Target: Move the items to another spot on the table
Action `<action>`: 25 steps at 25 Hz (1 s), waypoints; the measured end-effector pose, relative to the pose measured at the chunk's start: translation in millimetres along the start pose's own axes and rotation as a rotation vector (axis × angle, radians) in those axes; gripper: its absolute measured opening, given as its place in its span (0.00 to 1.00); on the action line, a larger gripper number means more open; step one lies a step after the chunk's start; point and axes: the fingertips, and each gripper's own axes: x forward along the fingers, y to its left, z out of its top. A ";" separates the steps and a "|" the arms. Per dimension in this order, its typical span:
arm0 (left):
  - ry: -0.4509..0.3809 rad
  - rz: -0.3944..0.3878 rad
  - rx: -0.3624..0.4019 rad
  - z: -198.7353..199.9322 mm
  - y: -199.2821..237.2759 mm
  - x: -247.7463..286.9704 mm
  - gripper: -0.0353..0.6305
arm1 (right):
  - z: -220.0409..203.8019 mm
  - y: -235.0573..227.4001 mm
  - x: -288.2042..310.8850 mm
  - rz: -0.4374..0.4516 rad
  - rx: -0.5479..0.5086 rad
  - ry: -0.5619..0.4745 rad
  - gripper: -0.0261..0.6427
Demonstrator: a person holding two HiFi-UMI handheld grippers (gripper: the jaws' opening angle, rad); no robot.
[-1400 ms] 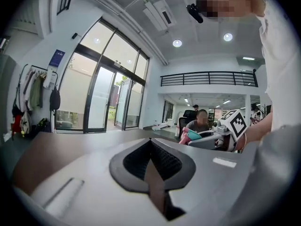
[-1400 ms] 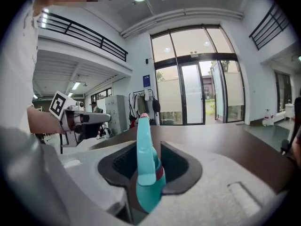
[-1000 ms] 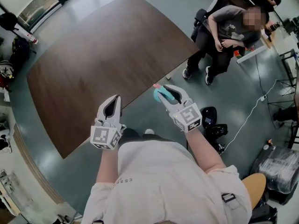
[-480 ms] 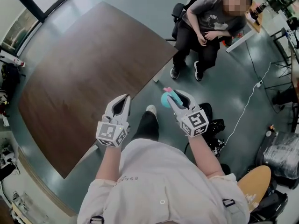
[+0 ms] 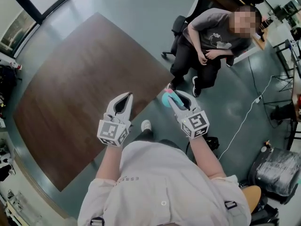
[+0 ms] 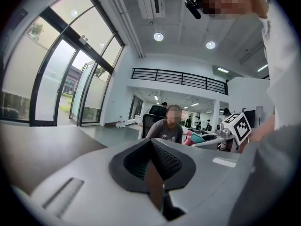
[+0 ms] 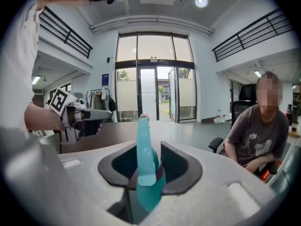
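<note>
I have the right tongs (image 7: 145,149) clamped on a teal plastic item (image 7: 143,171) with a pink tip. Its long teal body stands up between the two pads and rises past them, and I cannot make out exactly what kind of object it is. In the head view the item hangs in the air over the grey-green floor (image 5: 141,13), just off the near edge of the brown worktop (image 5: 80,79), at about 1 o'clock from my chest. The left tongs (image 5: 126,96) sit at about 11 o'clock, pointing forward, with their tips over the worktop's near edge. Their pads meet at the tips and there is nothing between them. The two tongs are held side by side, a little apart, and each shows in the other's gripper view. A person (image 5: 211,36) sits in a black office chair (image 5: 181,22) at about 1 o'clock, beyond the worktop's corner. A white cable (image 5: 244,114) trails across the floor at 3 o'clock.
</note>
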 end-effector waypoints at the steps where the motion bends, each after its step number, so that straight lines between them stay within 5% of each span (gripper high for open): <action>1: -0.008 0.012 0.001 5.3 5.3 7.5 0.08 | 3.9 -9.9 8.9 0.002 0.006 -0.003 0.22; 6: -0.016 0.092 -0.004 16.4 24.8 28.2 0.08 | 16.1 -41.0 47.0 0.056 -0.008 0.003 0.22; 18: -0.104 0.515 -0.069 22.3 75.8 49.5 0.08 | 43.5 -61.2 171.0 0.455 -0.112 0.040 0.22; 25: -0.108 0.686 -0.112 15.4 93.5 35.8 0.08 | 45.1 -44.3 221.7 0.586 -0.184 0.059 0.22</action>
